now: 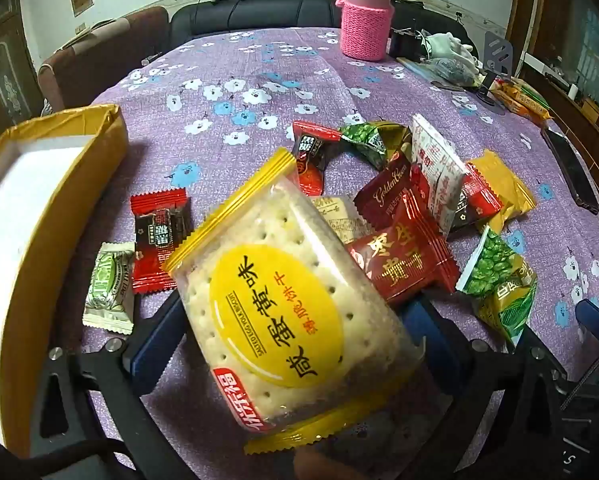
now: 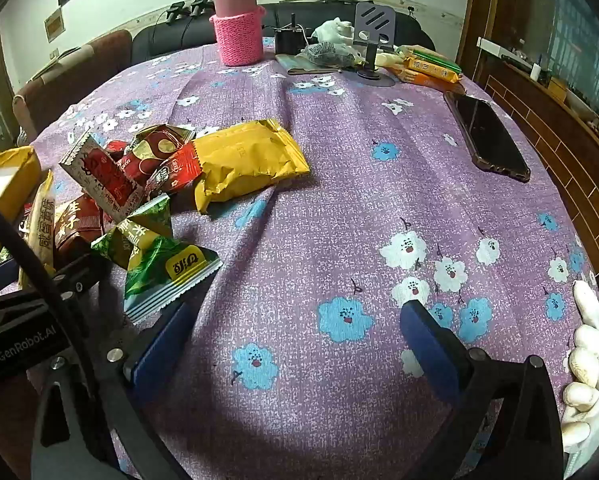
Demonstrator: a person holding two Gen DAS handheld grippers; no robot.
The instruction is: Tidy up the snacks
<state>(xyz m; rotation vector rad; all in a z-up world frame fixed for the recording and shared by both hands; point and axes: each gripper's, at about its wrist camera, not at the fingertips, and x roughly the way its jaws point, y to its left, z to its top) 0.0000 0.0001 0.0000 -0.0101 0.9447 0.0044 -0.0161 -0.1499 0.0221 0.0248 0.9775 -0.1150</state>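
A clear cracker packet with a yellow oval label [image 1: 275, 312] stands tilted up, facing the camera, between the fingers of my left gripper [image 1: 295, 308]. The jaws are spread wide and I see no squeeze on it. Behind it lies a heap of snacks: red packets [image 1: 403, 264], green ones [image 1: 495, 276] and a white-and-red sachet [image 1: 439, 172]. A yellow cardboard box [image 1: 79, 168] with a white inside stands open at the left. My right gripper [image 2: 299, 312] hangs open over bare cloth, right of the heap, close to a green packet [image 2: 167, 268] and a big yellow packet [image 2: 247, 160].
The table carries a purple flowered cloth [image 2: 339, 208]. At the far side stand a pink knit-sleeved flask [image 2: 239, 36], a phone stand [image 2: 373, 28] and orange snack packs [image 2: 431, 68]. A dark phone [image 2: 489, 140] lies at the right. A white-gloved hand [image 2: 591, 352] shows at the right edge.
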